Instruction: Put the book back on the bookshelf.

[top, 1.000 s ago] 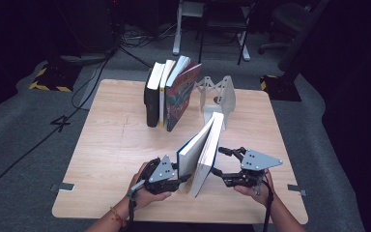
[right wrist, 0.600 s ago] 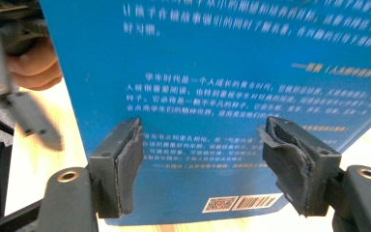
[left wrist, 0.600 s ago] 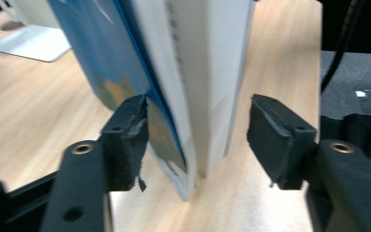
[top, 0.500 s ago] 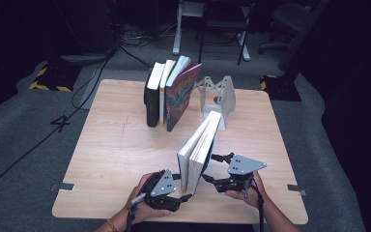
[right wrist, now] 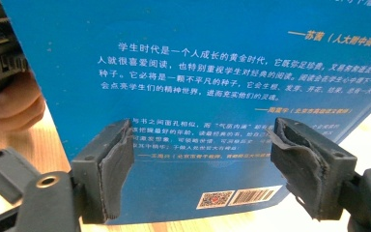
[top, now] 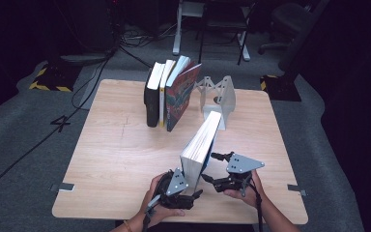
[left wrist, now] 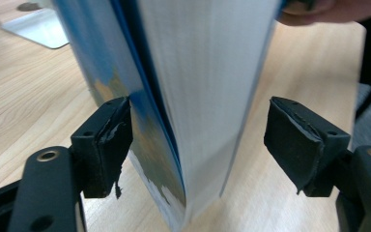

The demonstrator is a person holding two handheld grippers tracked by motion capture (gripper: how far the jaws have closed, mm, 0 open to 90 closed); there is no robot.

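A thick blue-covered book [top: 202, 140] stands on edge near the table's front, its white page block facing up. My left gripper [top: 189, 192] is at the book's near end, and its jaws have just been opening. In the left gripper view the book [left wrist: 207, 72] sits between the pads; the left pad [left wrist: 108, 140] is close against the cover and the right pad stands clear. My right gripper [top: 210, 167] is to the book's right, and its jaws have also just been opening. They stand open in front of the back cover [right wrist: 212, 58], gripping nothing.
Three books [top: 166, 94] stand in a row at the back of the wooden table [top: 116, 159]. A white metal bookend [top: 217, 94] is to their right. Beyond the far edge are chair legs and cables on grey carpet.
Both hands have sunk toward the table's front edge beside the book, the left one furthest. The book has stayed on edge between them.
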